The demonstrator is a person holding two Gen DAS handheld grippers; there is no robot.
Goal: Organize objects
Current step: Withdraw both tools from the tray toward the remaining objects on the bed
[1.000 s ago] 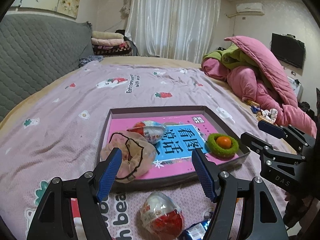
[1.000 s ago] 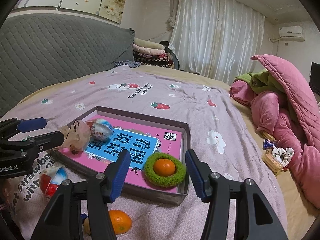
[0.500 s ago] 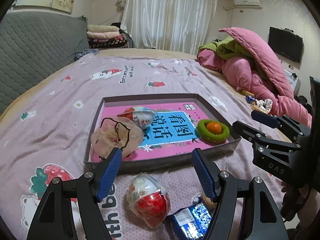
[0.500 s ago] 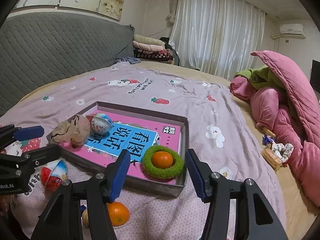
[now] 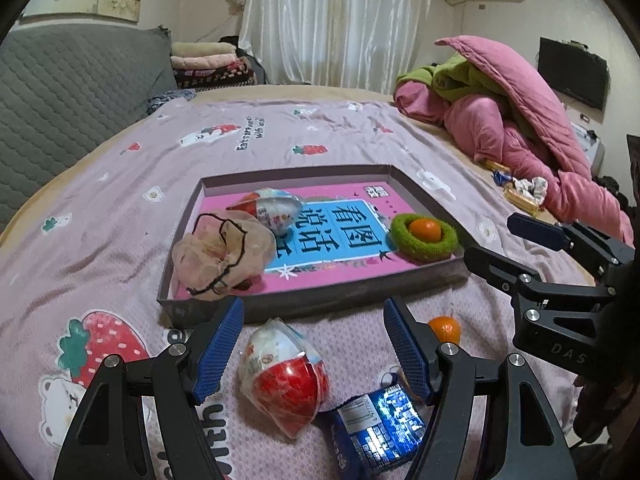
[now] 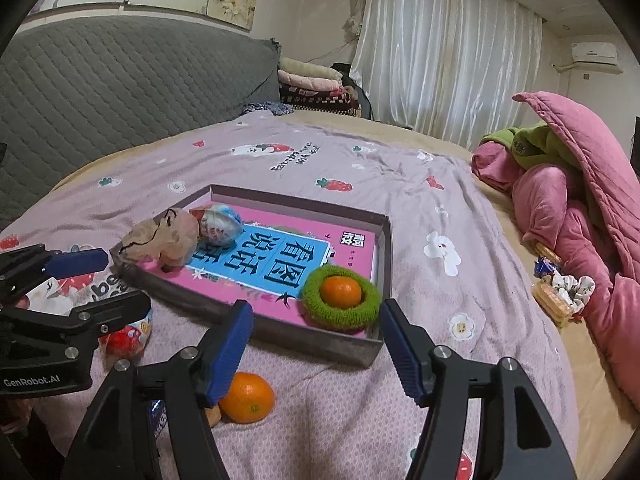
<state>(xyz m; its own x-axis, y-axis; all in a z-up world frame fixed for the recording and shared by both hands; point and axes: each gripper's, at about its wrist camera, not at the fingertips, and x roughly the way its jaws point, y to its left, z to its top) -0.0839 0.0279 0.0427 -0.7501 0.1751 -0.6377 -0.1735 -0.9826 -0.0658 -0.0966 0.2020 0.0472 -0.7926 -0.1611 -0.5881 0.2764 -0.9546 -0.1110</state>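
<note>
We judge that we are between placements, with the shallow box (image 5: 416,196) as the place things go: inside it a pink picture book (image 5: 344,248) lies flat, with a mesh pouch (image 5: 224,248) and a foil-wrapped chocolate egg (image 5: 272,210) at its left end and a tangerine nested in a green knitted ring (image 5: 424,236) at its right. Outside the box, just in front of its near wall, lie a second wrapped chocolate egg (image 5: 284,380), a blue snack packet (image 5: 380,432) and a loose tangerine (image 6: 248,398). Our left gripper (image 5: 316,348) hovers over that egg with its jaws wide apart and empty; our right gripper (image 6: 316,348) hangs in front of the box's right corner, jaws likewise apart, the loose tangerine beside its left finger. Next, we think, the left must drop, straddle the slippery egg and close gently. Everything rests on a soft lilac strawberry-print bedsheet (image 5: 280,128); beyond the box are a grey quilted headboard (image 6: 120,80), white curtains (image 5: 340,20) and a heaped pink quilt (image 5: 520,120).
</note>
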